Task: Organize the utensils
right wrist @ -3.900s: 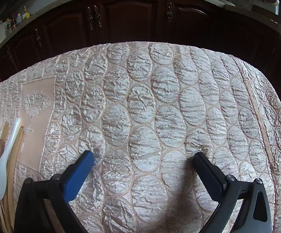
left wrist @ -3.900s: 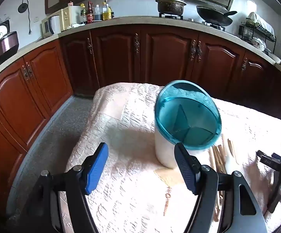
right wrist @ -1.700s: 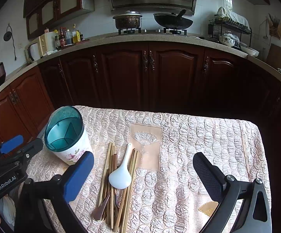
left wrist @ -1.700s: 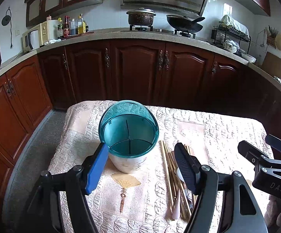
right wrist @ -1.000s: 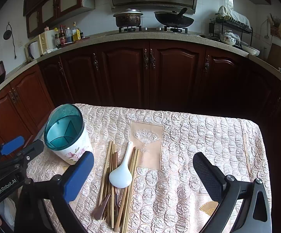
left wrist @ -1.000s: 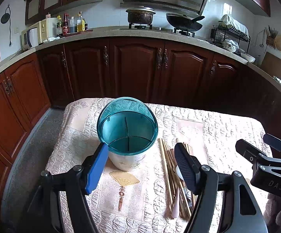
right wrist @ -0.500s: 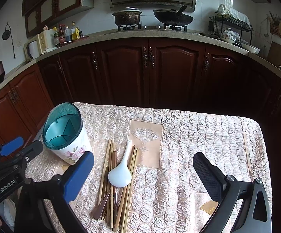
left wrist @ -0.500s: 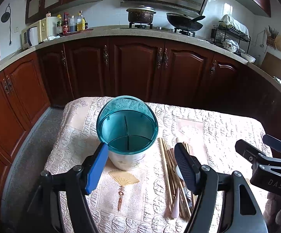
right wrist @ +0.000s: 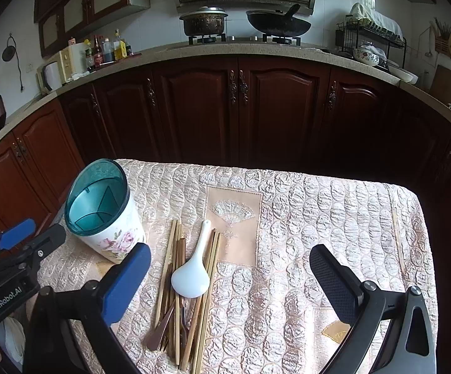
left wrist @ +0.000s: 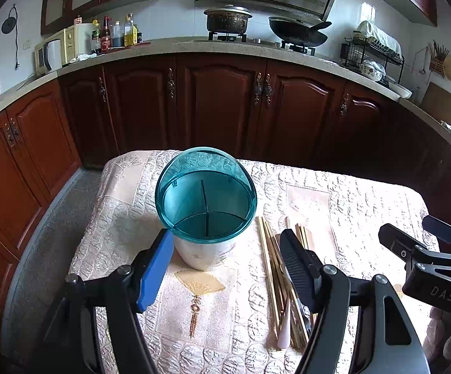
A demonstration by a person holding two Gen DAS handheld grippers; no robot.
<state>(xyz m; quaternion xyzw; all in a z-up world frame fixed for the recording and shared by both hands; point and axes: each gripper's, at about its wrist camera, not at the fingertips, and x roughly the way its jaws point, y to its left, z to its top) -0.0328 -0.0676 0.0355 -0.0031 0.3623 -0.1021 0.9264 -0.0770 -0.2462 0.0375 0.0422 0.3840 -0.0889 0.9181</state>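
Note:
A white floral utensil holder with a teal divided insert (left wrist: 206, 205) stands on the quilted table; it also shows in the right wrist view (right wrist: 104, 215). Right of it lies a pile of wooden chopsticks (right wrist: 191, 286) with a white ceramic spoon (right wrist: 192, 272) on top and a brown spoon (right wrist: 160, 333) underneath. The chopsticks also show in the left wrist view (left wrist: 272, 268). My left gripper (left wrist: 227, 268) is open and empty, just in front of the holder. My right gripper (right wrist: 230, 280) is open and empty, above the table to the right of the pile.
The table is covered by a pink quilted cloth (right wrist: 319, 218). Dark wooden cabinets (right wrist: 241, 109) run behind it, with a pot (right wrist: 203, 21) and a wok (right wrist: 277, 23) on the counter. The floor (left wrist: 48, 227) lies to the left of the table.
Both grippers rose and pulled back from close to the table about four seconds ago. Over the last second both views have barely shifted, and the utensils have not moved.

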